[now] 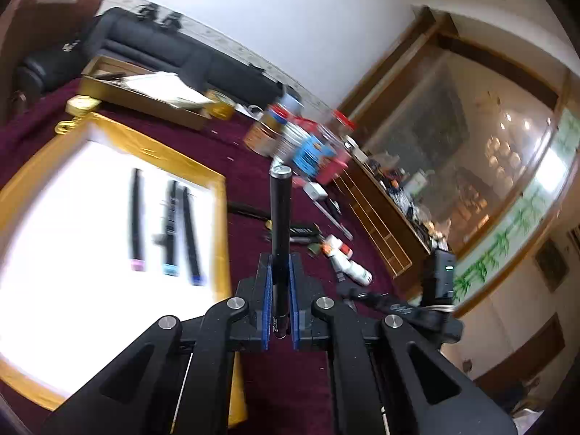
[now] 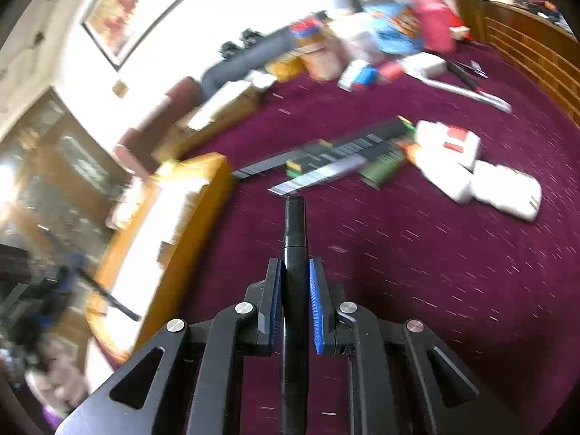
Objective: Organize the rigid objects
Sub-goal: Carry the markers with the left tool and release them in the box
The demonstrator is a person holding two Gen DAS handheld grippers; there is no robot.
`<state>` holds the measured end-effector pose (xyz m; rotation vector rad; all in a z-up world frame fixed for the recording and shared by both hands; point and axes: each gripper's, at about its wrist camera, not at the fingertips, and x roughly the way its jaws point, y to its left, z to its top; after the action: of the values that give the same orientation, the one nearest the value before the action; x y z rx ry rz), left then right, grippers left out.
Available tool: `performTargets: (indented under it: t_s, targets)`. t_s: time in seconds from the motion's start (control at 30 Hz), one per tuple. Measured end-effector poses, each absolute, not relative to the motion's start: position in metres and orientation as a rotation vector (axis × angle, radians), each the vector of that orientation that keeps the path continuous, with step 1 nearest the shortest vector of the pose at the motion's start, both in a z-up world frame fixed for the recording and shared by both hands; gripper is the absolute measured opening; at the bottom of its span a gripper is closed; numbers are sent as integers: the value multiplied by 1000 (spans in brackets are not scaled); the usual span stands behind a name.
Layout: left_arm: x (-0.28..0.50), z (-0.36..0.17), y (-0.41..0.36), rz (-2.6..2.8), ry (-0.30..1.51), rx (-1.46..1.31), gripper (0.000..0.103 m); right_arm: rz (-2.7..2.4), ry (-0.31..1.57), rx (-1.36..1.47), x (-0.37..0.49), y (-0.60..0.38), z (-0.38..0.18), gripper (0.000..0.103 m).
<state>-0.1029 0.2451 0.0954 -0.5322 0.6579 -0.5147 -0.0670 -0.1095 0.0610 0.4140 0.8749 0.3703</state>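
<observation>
Both tools are clamped: left tool (image 1: 279,301) on a black pen (image 1: 279,232), right tool (image 2: 295,304) on another pen (image 2: 295,253), above the tabletop (image 2: 417,272). Light, stiff, slick (grip mid-barrel).

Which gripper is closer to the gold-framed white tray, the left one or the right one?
Probably left. The left gripper, holding a black pen, sits by the tray edge. The right gripper, holding another pen, is over the carpet, tray off to its left.
</observation>
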Motion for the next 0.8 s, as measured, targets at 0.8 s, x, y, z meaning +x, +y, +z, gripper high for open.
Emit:
performTargets:
  t_s: [0.8]
  targets:
    - [28, 39, 335, -231, 939, -491, 6, 683, 1117, 421, 59, 148, 47, 14]
